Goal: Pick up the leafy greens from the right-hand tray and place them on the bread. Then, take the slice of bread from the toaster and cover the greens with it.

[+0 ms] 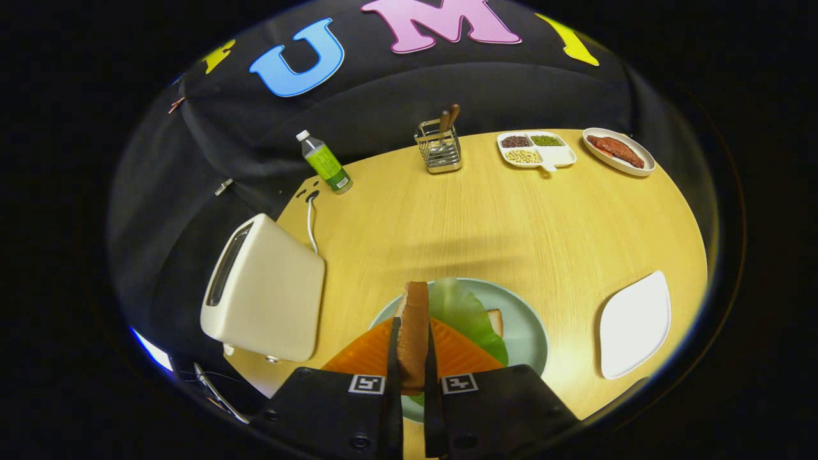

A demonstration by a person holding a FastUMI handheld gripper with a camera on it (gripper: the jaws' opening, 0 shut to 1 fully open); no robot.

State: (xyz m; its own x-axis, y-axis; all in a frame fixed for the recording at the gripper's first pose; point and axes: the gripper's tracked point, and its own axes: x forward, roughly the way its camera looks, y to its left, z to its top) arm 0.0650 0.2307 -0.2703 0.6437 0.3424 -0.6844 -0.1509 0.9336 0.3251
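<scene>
One bread slice (413, 332) is held edge-on, clamped between both fingers of the tongs (413, 361), above the greens (461, 311) on the plate (528, 332); bread (494, 321) beneath is mostly hidden. The bottle (325, 163) label is unreadable.

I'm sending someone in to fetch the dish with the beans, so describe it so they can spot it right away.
Start at the round wooden table and look to its far edge, well beyond the bread slice that the hand-held gripper clamps. The divided white dish sits between the wire utensil holder and the oval plate of meat. It alone has compartments, holding dark, green and pale beans.
</scene>
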